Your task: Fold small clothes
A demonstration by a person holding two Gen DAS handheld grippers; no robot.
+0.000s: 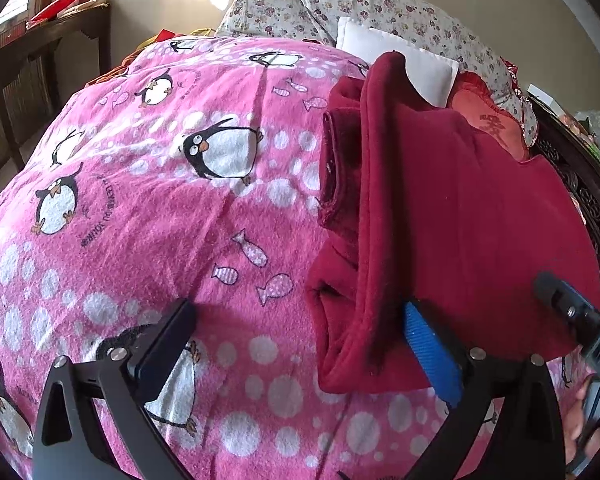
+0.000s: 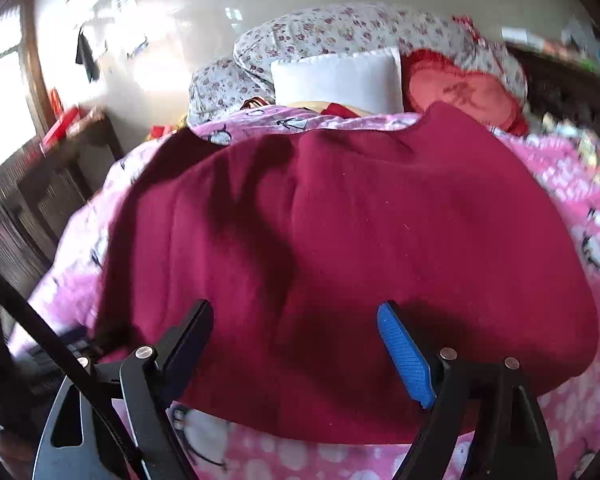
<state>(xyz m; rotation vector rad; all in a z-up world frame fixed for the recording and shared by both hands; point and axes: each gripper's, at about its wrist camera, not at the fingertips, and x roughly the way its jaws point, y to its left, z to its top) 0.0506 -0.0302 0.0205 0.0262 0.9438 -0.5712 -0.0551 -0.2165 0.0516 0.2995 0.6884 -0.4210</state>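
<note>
Left wrist view: my left gripper (image 1: 300, 328) tilts down over the pink blanket (image 1: 140, 208), fingers wide, holding nothing; the red garment (image 1: 452, 216) lies at its right finger, long axis running away from me. My right gripper (image 2: 296, 332) tilts down too, fingers wide above the garment's near hem, not pinching it.
</note>
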